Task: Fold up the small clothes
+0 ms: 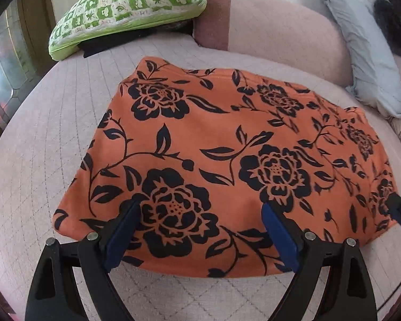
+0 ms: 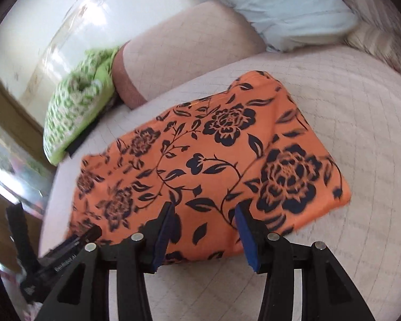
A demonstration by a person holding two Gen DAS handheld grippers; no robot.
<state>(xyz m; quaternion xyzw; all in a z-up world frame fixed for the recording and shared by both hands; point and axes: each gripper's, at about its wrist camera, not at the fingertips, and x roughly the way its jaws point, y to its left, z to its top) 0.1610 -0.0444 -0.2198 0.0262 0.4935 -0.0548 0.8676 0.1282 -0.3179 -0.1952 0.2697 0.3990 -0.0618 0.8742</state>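
Observation:
An orange garment with black flower print (image 1: 227, 149) lies folded into a rough rectangle on the pink quilted bed; it also shows in the right wrist view (image 2: 214, 165). My left gripper (image 1: 201, 211) is open and empty, its blue pads over the garment's near left edge. My right gripper (image 2: 204, 211) is open and empty above the garment's near edge, right of the left one. The right gripper's tip shows at the right edge of the left wrist view (image 1: 399, 211). The left gripper shows at the lower left of the right wrist view (image 2: 66, 248).
The pink quilted bed cover (image 1: 40, 147) surrounds the garment. A green-and-white patterned cushion (image 1: 128, 8) lies at the far left. A pink bolster (image 1: 275, 32) and a pale blue pillow (image 1: 366, 53) lie at the back. A person's dark hair (image 1: 393, 18) shows far right.

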